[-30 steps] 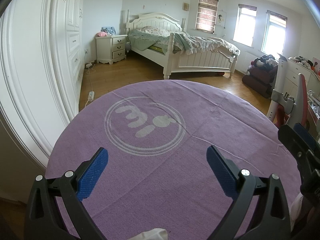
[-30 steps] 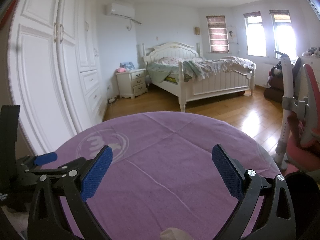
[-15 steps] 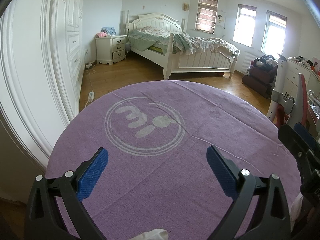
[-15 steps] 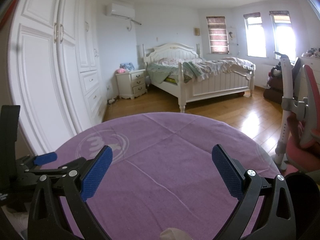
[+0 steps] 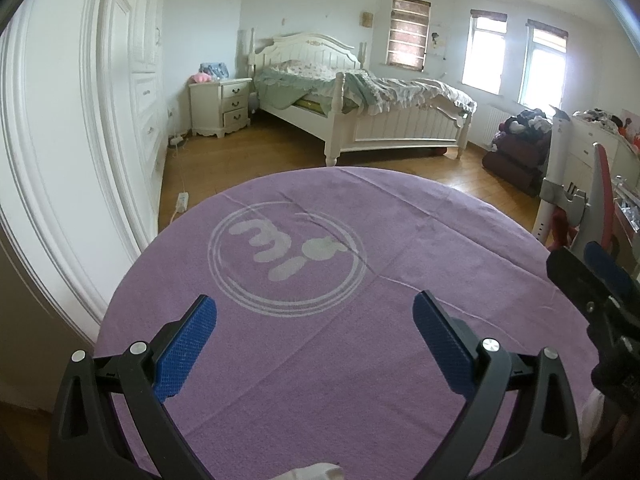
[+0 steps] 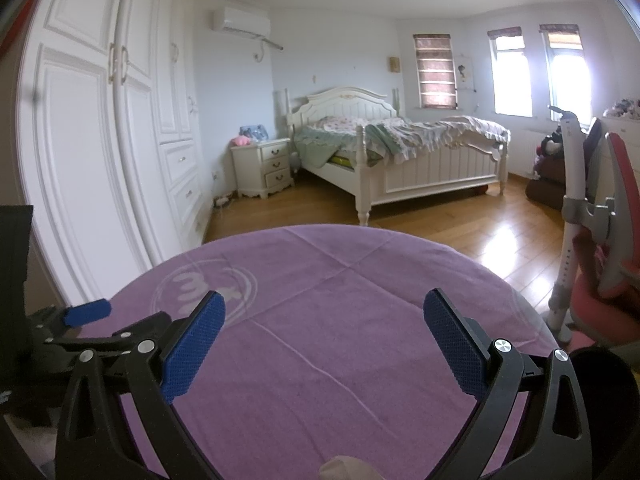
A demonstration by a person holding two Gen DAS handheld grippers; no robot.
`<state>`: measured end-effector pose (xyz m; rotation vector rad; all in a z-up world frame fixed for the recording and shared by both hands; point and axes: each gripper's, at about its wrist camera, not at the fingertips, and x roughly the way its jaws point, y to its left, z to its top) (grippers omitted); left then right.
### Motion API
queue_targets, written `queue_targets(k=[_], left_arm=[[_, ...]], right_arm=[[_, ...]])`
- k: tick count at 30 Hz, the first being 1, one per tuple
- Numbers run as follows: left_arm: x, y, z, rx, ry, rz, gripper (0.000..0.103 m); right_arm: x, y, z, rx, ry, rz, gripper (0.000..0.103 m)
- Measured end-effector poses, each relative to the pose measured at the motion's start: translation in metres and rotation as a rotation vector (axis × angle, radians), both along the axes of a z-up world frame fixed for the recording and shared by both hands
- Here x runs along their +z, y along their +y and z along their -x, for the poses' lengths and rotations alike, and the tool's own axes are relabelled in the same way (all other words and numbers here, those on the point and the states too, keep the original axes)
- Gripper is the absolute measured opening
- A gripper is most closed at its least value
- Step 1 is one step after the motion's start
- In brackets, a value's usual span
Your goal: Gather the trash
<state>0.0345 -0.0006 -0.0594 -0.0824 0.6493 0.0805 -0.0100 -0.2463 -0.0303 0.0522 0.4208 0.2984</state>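
1. Left claw: we hold it spread wide and empty, low over the desk, fingers pointing across the purple cloth; the wide spread suits a pickup not yet begun.
2. Right claw: likewise spread and empty, level with the left one, which shows at the left edge of its view. We judge both are poised side by side so either can reach.
3. Trash: no clear piece lies on the cloth ahead of either claw. A pale scrap shows at the bottom edge of the left view, under the claw; a similar pale lump sits at the bottom of the right view. We cannot tell whether either is trash.
4. Cloth logo: a grey ring, lying bare just ahead of the left claw.
5. Background: bed, nightstand, wardrobe, chair, all well apart from the desk.
6. Stage, as we judge it: collection is either unstarted or between items.
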Motion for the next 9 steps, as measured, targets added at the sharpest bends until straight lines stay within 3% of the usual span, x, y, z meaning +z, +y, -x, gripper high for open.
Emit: queue_targets(k=[9], left_arm=[[-0.0017, 0.0030, -0.0020, 0.006, 0.005, 0.023, 0.098]], right_arm=[[-0.0005, 0.0005, 0.0000, 0.001, 0.000, 0.002, 0.098]])
